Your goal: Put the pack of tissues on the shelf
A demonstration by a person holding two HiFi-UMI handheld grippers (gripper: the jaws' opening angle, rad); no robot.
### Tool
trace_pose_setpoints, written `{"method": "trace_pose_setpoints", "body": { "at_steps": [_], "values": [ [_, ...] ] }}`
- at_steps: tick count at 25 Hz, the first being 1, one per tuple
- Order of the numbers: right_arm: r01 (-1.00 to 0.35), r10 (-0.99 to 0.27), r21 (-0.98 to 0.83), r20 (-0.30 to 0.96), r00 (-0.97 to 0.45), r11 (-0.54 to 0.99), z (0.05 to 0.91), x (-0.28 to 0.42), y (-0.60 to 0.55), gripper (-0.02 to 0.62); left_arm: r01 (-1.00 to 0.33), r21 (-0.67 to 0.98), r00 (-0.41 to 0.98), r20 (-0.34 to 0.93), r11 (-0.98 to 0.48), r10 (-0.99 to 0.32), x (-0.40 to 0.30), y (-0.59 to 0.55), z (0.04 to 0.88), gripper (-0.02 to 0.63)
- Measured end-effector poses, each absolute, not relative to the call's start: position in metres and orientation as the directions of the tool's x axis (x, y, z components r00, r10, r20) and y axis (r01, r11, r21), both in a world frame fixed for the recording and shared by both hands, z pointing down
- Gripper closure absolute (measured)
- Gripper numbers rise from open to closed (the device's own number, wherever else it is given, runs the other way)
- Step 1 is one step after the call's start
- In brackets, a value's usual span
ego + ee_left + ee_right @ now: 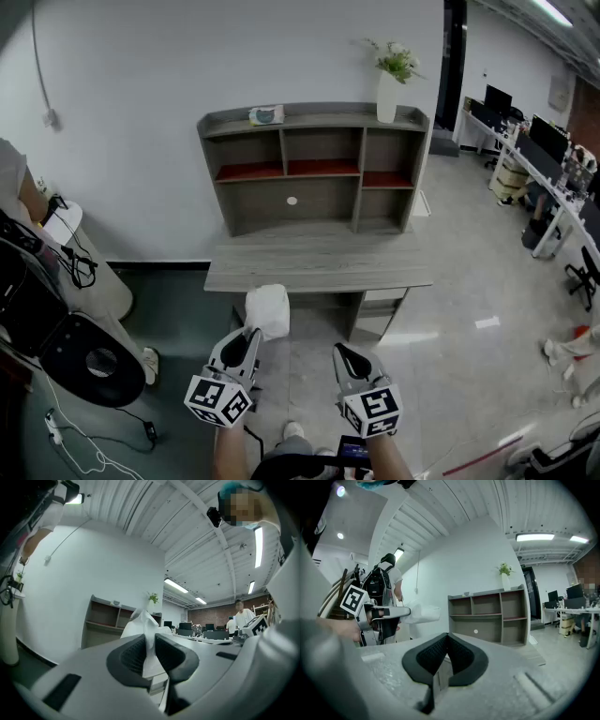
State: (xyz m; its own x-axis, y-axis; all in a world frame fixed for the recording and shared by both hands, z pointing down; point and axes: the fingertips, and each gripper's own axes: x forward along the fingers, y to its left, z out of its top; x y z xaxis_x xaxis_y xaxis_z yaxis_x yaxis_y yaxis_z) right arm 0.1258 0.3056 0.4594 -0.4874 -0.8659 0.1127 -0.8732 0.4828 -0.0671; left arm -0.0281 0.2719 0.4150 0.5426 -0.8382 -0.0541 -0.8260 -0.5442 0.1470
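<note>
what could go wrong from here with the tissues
1. The left gripper pinches only a thin edge of the pack of tissues, and the bulk sticks out beyond the jaws. It may slip out on the way to the shelf.
2. The shelf's top already carries a vase and a small object. A careless placement up there might knock the vase over.

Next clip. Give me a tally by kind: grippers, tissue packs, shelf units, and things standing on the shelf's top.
Pack of tissues: 1
Grippers: 2 (left gripper shut on the pack; right gripper shut, empty)
Shelf unit: 1
Vase with plant: 1
Small object on the shelf top, too small to identify: 1
Total: 6
</note>
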Motion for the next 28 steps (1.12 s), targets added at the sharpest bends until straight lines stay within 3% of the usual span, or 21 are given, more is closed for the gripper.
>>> {"method": "trace_pose_setpoints", "body": {
  "at_steps": [7,17,28],
  "values": [
    [-0.877,-0.872,0.002,0.111,-0.478,0.481,0.451,0.114,0.304,0.591,-0.814,0.175,0.553,-0.064,-0.555,-0.831,-0.038,0.283,0.408,0.56],
    [-0.878,-0.872,-0.043,0.109,-0.478,0.476,0.462,0.099,0.255,0.591,-0.851,0.186,0.494,-0.036,-0.492,-0.869,-0.07,0.25,0.424,0.56],
    [-0.884,-0.869,-0.041,0.169,-0.466,0.466,0.489,0.078,0.071,0.591,-0.849,0.205,0.493,-0.026,-0.487,-0.87,-0.096,0.058,0.447,0.56]
  ]
}}
